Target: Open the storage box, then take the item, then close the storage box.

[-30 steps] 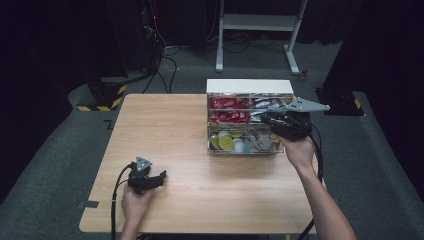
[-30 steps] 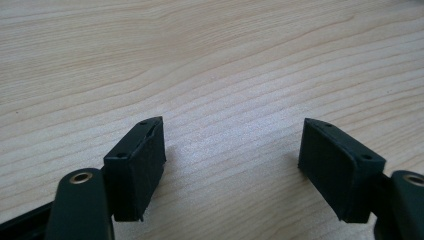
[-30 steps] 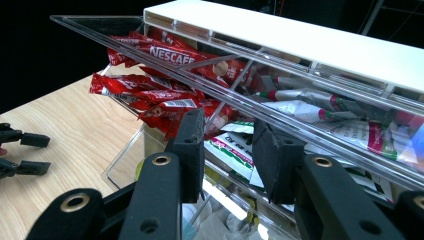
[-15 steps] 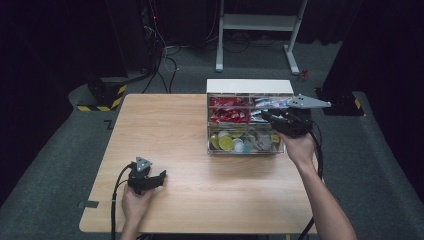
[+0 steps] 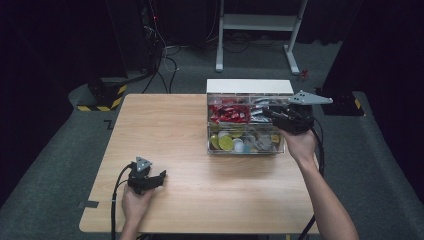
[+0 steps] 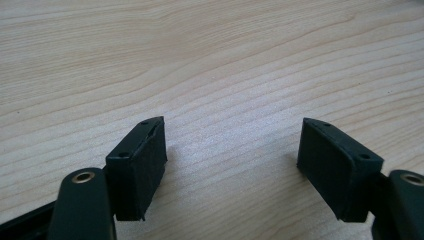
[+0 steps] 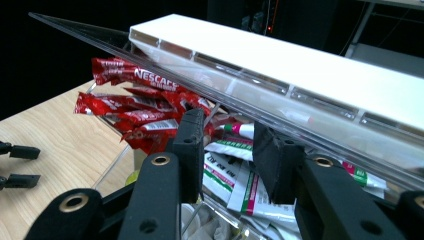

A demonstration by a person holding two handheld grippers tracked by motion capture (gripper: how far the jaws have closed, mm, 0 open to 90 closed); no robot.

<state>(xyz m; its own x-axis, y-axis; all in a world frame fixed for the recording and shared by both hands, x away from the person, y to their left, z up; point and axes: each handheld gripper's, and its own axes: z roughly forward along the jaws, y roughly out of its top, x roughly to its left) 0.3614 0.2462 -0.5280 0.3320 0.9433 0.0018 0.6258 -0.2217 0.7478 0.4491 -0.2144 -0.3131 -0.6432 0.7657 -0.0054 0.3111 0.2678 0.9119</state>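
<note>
on the wooden worktop (image 5: 190, 130) a clear organizer box (image 5: 246, 124) sits near the far right edge, holding red sachets (image 5: 228, 113) and yellow discs (image 5: 223, 142). the right claw (image 5: 270, 113) reaches into its far right compartment. the left claw (image 5: 159, 177) rests on the worktop, well apart.

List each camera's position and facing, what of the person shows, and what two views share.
High view: above the table's near side, looking forward and down; both forearms, left tool, right tool at the clear organizer box.
Left gripper view: on the left tool, facing the bare wooden table; jaws apart.
Right gripper view: on the right tool, facing red sachets.
Shared: the sachets, high and right gripper views.
</note>
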